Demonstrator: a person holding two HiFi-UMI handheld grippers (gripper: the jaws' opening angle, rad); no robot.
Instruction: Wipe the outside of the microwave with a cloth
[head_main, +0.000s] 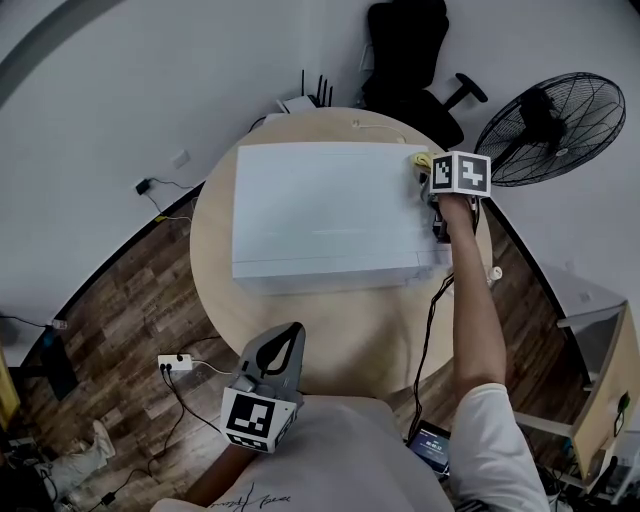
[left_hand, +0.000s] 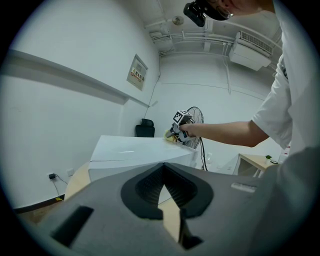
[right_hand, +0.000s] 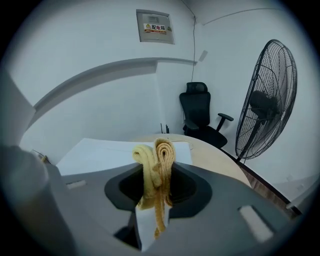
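Round wooden table with a white microwave on it. Head view: right tongs sat at its far top corner, so wiping looked under way. Next up, drag across the top. Left tongs hung low, well short of it. Left view: jaws together, empty. Only the right view made clear the cloth was pinched between its jaws.

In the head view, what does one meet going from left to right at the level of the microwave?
Black plug on the wall → microwave → yellow cloth, held in the right tongs → standing fan.
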